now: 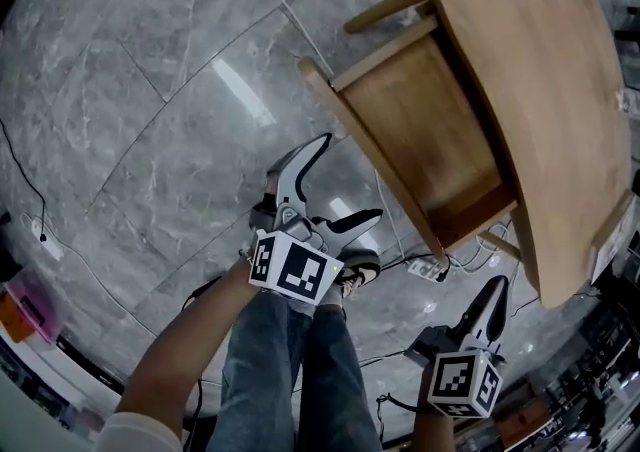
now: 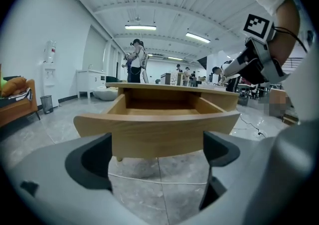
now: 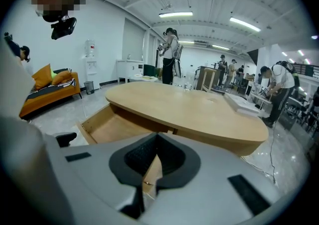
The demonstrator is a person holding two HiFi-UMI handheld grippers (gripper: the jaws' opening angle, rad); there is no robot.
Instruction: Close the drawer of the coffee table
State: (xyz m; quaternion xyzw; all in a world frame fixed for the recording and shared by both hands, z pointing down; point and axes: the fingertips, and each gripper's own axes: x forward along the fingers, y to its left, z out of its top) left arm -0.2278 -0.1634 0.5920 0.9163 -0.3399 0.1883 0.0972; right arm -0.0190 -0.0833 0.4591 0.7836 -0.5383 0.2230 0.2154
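The oval wooden coffee table (image 1: 560,90) stands at the upper right, and its drawer (image 1: 420,130) is pulled far out toward me, empty inside. My left gripper (image 1: 347,180) is open and hovers over the floor just short of the drawer's curved front panel (image 2: 157,129). That panel fills the gap between its fingers (image 2: 89,162) without touching them. My right gripper (image 1: 497,288) is shut with nothing in it, low beside the table's near end. In the right gripper view its pads (image 3: 167,159) meet, with the table top (image 3: 189,109) and the drawer (image 3: 112,124) beyond them.
A power strip (image 1: 428,267) and cables lie on the grey marble floor (image 1: 150,140) under the drawer's near corner. My jeans-clad legs (image 1: 290,360) stand below the left gripper. An orange sofa (image 3: 47,89) and several people (image 3: 169,55) are far behind the table.
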